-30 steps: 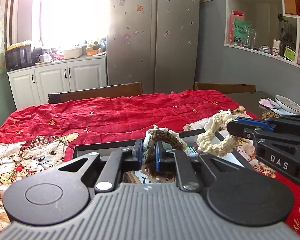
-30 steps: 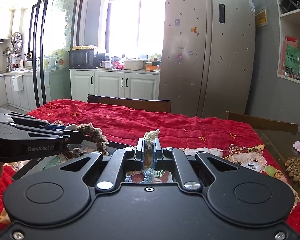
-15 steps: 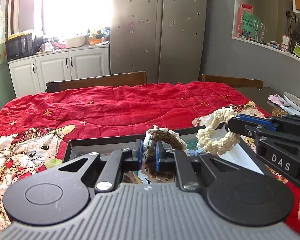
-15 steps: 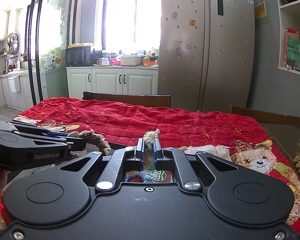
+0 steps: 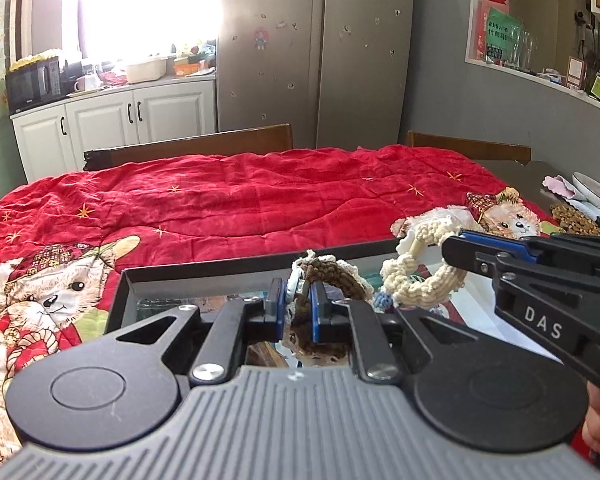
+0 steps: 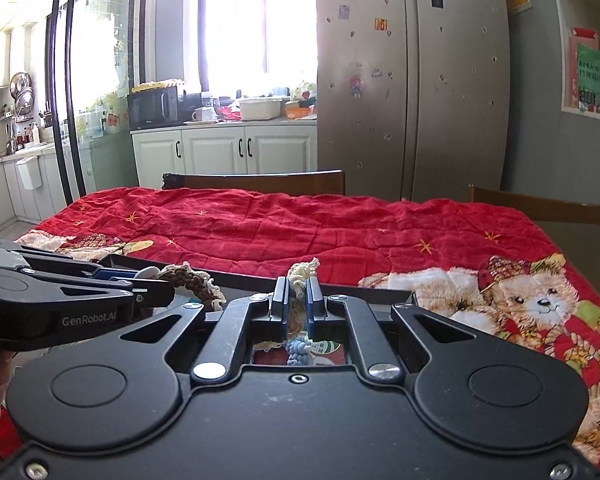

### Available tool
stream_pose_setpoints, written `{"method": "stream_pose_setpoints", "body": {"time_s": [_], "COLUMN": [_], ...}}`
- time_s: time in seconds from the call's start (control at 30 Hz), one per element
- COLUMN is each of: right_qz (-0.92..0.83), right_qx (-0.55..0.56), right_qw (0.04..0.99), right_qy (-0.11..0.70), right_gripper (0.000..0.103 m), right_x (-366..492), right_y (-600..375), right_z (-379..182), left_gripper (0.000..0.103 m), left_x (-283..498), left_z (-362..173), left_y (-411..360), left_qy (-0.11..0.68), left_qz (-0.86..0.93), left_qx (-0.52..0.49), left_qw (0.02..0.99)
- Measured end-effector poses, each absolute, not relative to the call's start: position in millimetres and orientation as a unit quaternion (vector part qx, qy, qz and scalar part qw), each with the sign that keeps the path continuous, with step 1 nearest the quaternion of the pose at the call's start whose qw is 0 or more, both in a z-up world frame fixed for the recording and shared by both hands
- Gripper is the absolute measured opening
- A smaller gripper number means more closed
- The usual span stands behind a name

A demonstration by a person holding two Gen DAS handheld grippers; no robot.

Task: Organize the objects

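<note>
My left gripper (image 5: 299, 294) is shut on a brown crocheted ring with a cream edge (image 5: 336, 276), held over a dark tray (image 5: 204, 272) on the red quilt. My right gripper (image 6: 297, 296) is shut on a cream crocheted ring (image 6: 302, 272); in the left wrist view that ring (image 5: 416, 280) hangs from the right gripper's fingers (image 5: 488, 250) just right of the brown one. In the right wrist view the left gripper (image 6: 156, 292) comes in from the left with the brown ring (image 6: 192, 280). A blue yarn piece (image 6: 298, 350) lies in the tray below.
A red quilt with bear pictures (image 5: 240, 200) covers the table. Wooden chair backs (image 5: 188, 148) stand at the far edge. A plate (image 5: 596, 192) and brown pellets (image 5: 572, 216) lie at the right. Fridge (image 6: 412, 80) and white cabinets (image 6: 220, 152) stand behind.
Both grippers have drawn back slightly and tilted, still holding their rings over the tray. More of the tray's near left corner shows in the left wrist view.
</note>
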State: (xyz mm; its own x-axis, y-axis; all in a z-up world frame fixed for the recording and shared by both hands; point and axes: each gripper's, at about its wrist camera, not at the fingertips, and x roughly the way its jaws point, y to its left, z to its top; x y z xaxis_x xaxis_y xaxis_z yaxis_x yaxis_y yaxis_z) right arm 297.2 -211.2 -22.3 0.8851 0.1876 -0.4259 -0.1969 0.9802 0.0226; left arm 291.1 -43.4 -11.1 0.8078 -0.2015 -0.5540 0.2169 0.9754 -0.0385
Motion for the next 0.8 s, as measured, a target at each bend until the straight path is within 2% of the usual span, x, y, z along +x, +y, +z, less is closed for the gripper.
{"method": "stream_pose_setpoints", "body": {"time_s": [0.8], "right_qz": [0.098], "right_qx": [0.013], "right_qw": [0.961], "right_qy": [0.258], "right_gripper": [0.008], "right_x": [314.0], "right_y": [-213.8], "right_z": [-44.2], "left_gripper": [0.015], "left_x": [299.9], "left_z": [-29.2], "left_y": [-51.4], "left_qy": [0.312], "left_qz": [-0.106], "left_qx": [0.037], "left_qw": [0.943]}}
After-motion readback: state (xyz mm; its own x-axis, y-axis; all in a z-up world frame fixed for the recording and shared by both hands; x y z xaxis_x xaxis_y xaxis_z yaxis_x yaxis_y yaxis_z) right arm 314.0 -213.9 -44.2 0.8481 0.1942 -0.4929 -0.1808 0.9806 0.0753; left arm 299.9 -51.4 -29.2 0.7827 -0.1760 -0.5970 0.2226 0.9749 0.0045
